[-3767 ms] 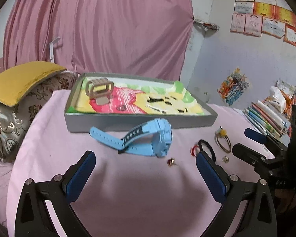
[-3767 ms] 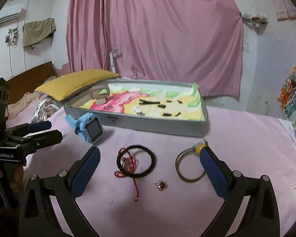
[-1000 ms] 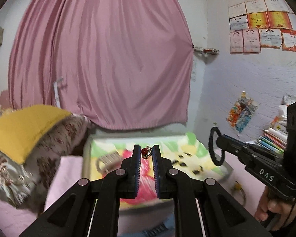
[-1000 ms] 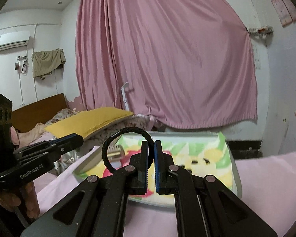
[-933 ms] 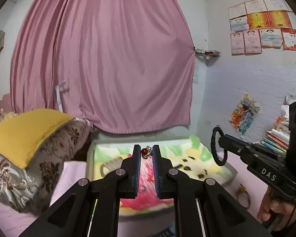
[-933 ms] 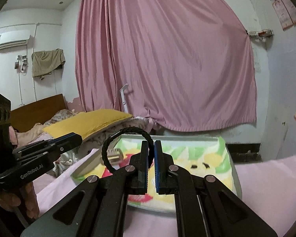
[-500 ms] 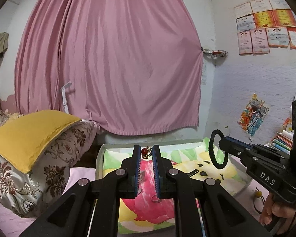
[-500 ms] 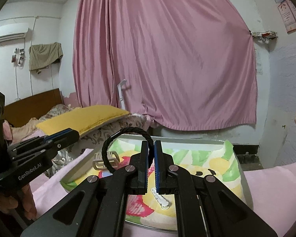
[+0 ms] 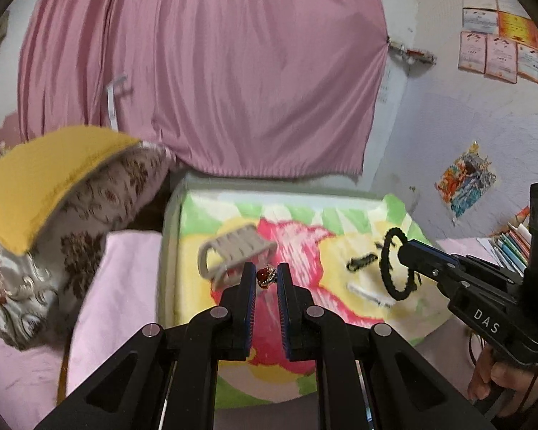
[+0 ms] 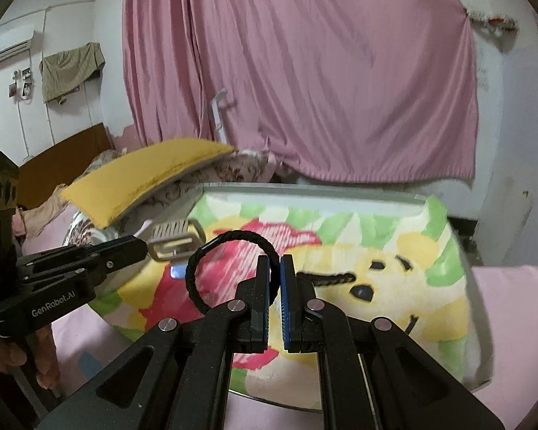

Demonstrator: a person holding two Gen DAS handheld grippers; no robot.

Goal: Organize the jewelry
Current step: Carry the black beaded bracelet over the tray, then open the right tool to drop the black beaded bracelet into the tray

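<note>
My left gripper (image 9: 266, 273) is shut on a small ring with a red stone (image 9: 265, 275) and holds it over the grey box (image 9: 168, 215) lined with a cartoon towel. My right gripper (image 10: 274, 264) is shut on a black braided hair tie (image 10: 211, 247), which also shows in the left wrist view (image 9: 389, 276), above the box's right half (image 10: 305, 188). A beige watch (image 9: 233, 251) and black hair clips (image 9: 358, 261) lie inside the box. The left gripper also shows in the right wrist view (image 10: 140, 245).
A yellow pillow on a floral cushion (image 9: 53, 179) lies left of the box. Pink cloth (image 9: 118, 286) covers the surface. A pink curtain (image 9: 215, 71) hangs behind. Books (image 9: 513, 243) are stacked at the right.
Both grippers have moved forward and lower over the box, still shut on the ring and the hair tie. The box interior now fills more of both views.
</note>
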